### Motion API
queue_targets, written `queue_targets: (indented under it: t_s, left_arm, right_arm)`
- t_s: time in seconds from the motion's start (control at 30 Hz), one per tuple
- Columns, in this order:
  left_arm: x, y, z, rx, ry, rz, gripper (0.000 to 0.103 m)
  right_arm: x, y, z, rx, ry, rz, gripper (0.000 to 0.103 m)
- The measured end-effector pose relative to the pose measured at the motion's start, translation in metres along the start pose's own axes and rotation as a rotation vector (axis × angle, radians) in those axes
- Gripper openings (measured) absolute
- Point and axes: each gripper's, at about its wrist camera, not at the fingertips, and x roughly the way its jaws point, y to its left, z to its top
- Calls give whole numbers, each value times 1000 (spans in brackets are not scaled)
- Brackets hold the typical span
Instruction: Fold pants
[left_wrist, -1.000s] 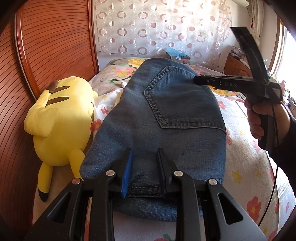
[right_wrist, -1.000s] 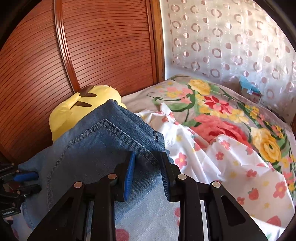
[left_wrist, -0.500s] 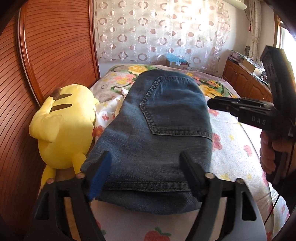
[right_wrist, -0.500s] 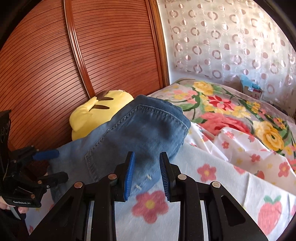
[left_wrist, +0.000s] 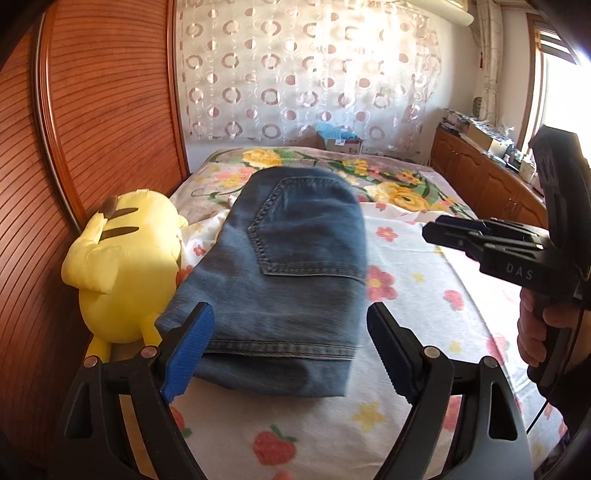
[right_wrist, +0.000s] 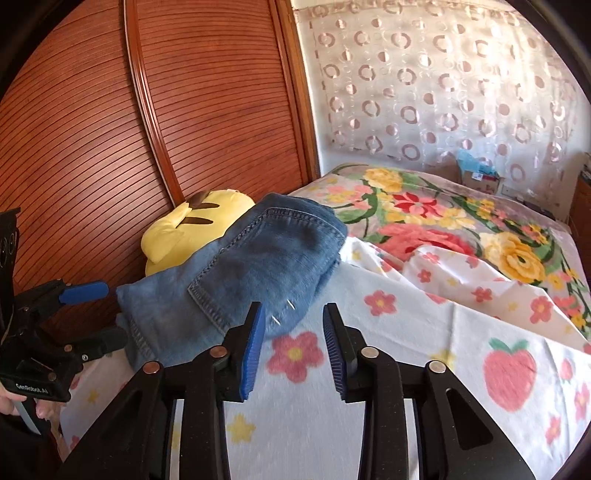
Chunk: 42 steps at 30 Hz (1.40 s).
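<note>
Flowered bedding covers the bed (left_wrist: 424, 295), and the folded jeans (left_wrist: 291, 280) lie flat on it, just beside a yellow plush toy (left_wrist: 125, 258). Left gripper (left_wrist: 288, 354) has just opened wide; nothing is pinched, because the fold seems finished. Right gripper (right_wrist: 293, 349) has its jaws slightly apart, empty above the sheet.

Toy (left_wrist: 125, 266): lower body hidden behind jeans (right_wrist: 240, 273) in right view. Clutter on cabinet (left_wrist: 491, 184) too small to identify. Box (left_wrist: 341, 142) label unreadable.
</note>
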Motion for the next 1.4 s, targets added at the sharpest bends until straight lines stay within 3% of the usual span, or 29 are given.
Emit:
queue_targets:
  t_s: [0.27, 0.4, 0.73, 0.93, 1.4]
  left_arm:
    - [-34, -41, -1, 43, -58, -37, 85]
    - [-52, -67, -1, 72, -93, -48, 85]
    - [-102, -123, -10, 124, -172, -108, 85]
    - [-128, -139, -15, 127, -201, -107, 85]
    - [-184, -152, -25, 131, -284, -79, 85]
  right_arm:
    - [-85, -2, -36, 48, -68, -108, 44]
    - [-139, -1, -58, 75, -117, -182, 57]
    - [-257, 18, -103, 113, -207, -341, 65]
    - [-302, 38, -117, 133, -252, -377, 65]
    - [-336, 67, -137, 150, -336, -427, 65]
